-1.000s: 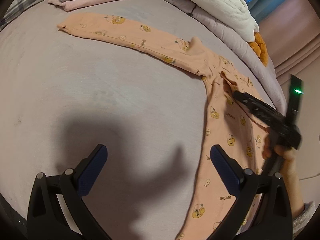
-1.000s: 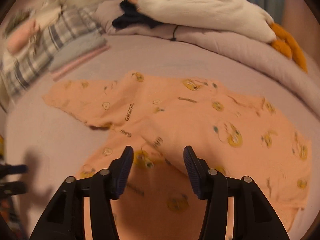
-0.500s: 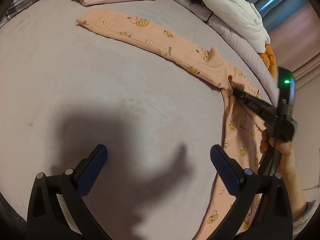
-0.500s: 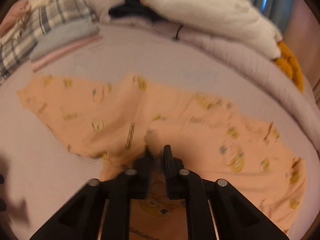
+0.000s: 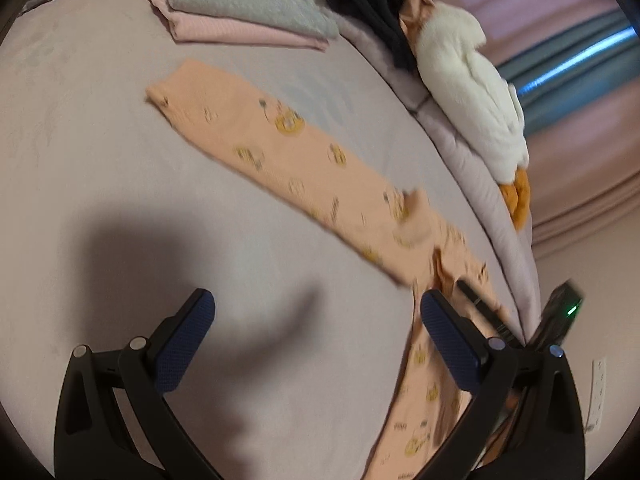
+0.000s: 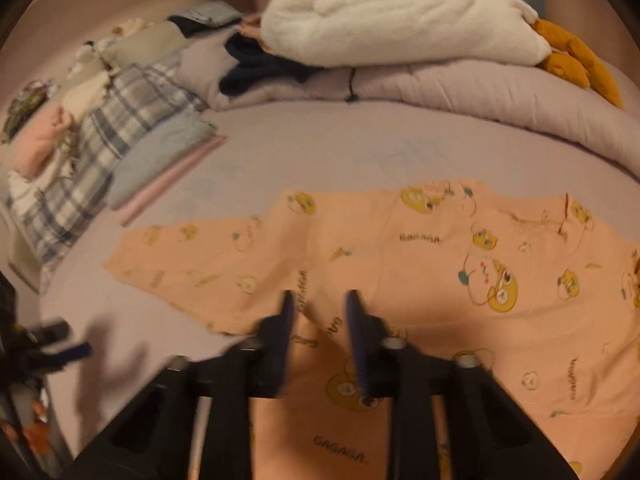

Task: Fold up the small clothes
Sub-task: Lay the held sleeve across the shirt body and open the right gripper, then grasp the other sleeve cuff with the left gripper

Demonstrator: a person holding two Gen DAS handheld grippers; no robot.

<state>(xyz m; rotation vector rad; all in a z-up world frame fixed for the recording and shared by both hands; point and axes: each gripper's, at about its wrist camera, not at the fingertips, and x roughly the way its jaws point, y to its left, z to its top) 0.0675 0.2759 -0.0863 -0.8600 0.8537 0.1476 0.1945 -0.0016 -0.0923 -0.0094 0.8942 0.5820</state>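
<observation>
One peach garment (image 5: 280,152), with yellow cartoon prints and GAGAGA lettering, flat on mauve sheet (image 5: 100,160). In left wrist view long axis diagonal, cuff at upper left, running to lower right, then bending down. Right gripper (image 6: 320,308) closing, gap narrow, fabric showing between pads. Left gripper (image 5: 316,340) spread wide over sheet, grasping nothing. Folded grey-and-pink pile (image 5: 240,12) at top; white plush (image 5: 468,92) upper right.

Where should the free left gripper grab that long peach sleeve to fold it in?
At the cuff end of the peach sleeve, coming from the bare bed beside it. The sleeve lies flat and stretched out, so its free tip lifts easiest. The left gripper is open and empty.
</observation>
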